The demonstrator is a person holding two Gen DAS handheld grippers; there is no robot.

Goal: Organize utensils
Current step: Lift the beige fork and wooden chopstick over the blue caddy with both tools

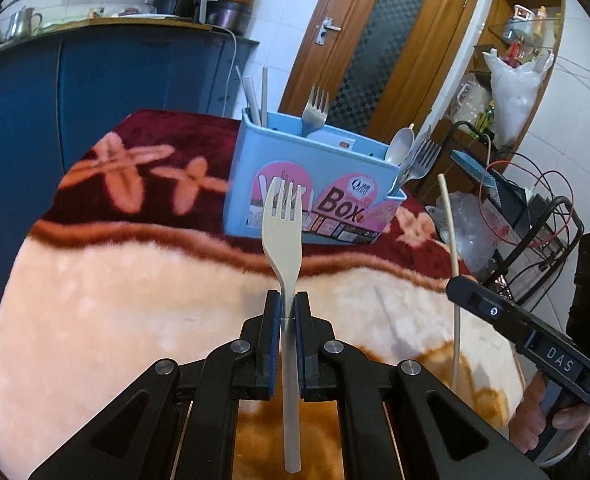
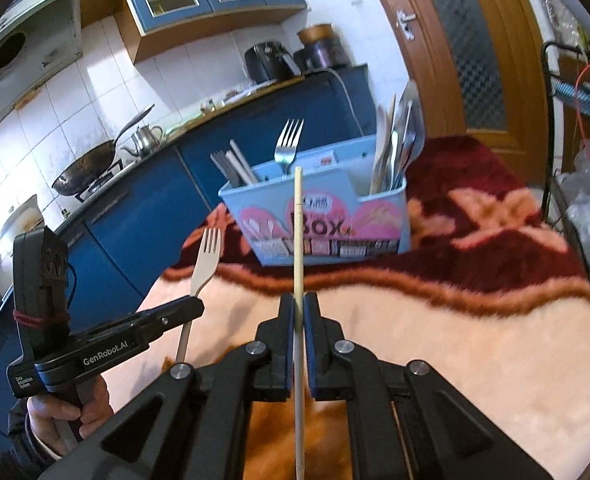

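My left gripper (image 1: 289,300) is shut on a cream plastic fork (image 1: 282,220), held upright with its tines up, above the blanket and in front of the blue utensil box (image 1: 315,168). My right gripper (image 2: 299,304) is shut on a single cream chopstick (image 2: 298,220), also upright, in front of the same box (image 2: 319,204). The box holds chopsticks (image 2: 235,164) at its left, a metal fork (image 2: 289,144) in the middle, and spoons and forks (image 2: 399,144) at its right. The right gripper (image 1: 463,286) shows in the left wrist view; the left gripper (image 2: 193,306) shows in the right wrist view.
The table is covered by a peach and maroon floral blanket (image 1: 135,312). Blue kitchen cabinets (image 1: 95,88) stand behind it. A wooden door (image 1: 379,40) is at the back. A black wire rack (image 1: 543,232) with cables and bags stands off the table's right edge.
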